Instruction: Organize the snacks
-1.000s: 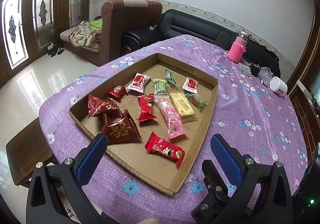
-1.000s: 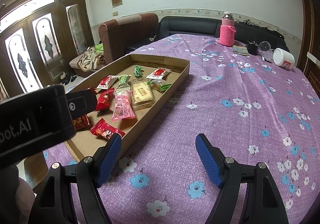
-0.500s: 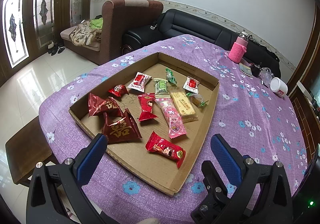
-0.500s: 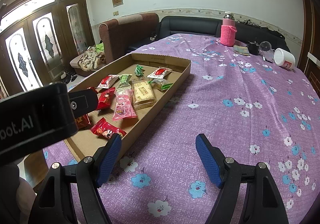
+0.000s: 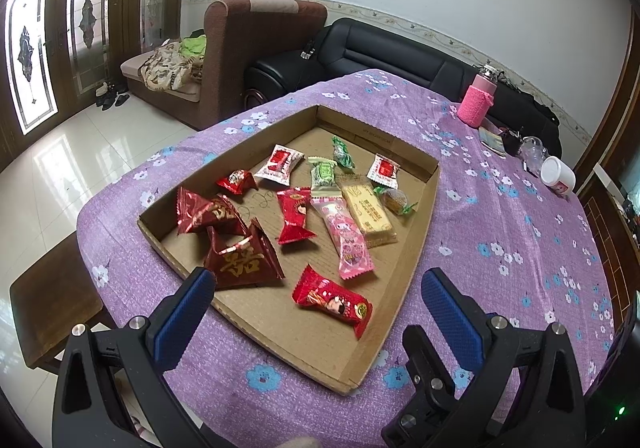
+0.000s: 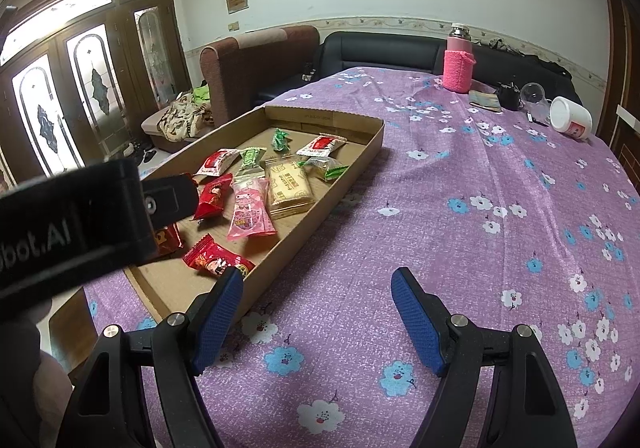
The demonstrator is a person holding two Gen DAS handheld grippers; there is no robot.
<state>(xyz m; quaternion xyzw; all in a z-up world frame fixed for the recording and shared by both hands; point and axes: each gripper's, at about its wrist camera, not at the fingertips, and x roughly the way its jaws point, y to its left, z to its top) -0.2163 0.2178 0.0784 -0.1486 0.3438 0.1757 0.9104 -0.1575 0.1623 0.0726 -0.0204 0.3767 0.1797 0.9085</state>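
One shallow brown cardboard tray [image 5: 424, 224]. Inside it, twelve wrapped snacks:

- two dark red pyramid packets [image 5: 240, 260]
- three bright red wrappers [image 5: 332, 302]
- two white-and-red sachets [image 5: 279, 163]
- three green-wrapped sweets [image 5: 322, 175]
- one pink bar [image 5: 345, 240]
- one pale yellow biscuit pack [image 5: 368, 209]

On the far right: one pink-sleeved bottle [image 5: 477, 103] and one white tub [image 5: 558, 175].

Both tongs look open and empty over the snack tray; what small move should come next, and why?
Probably lower the left tongs onto the red wrapped snack lying nearest them in the cardboard tray. They are open, hold nothing, and that snack lies apart from the others; the right tongs hover over bare tablecloth.
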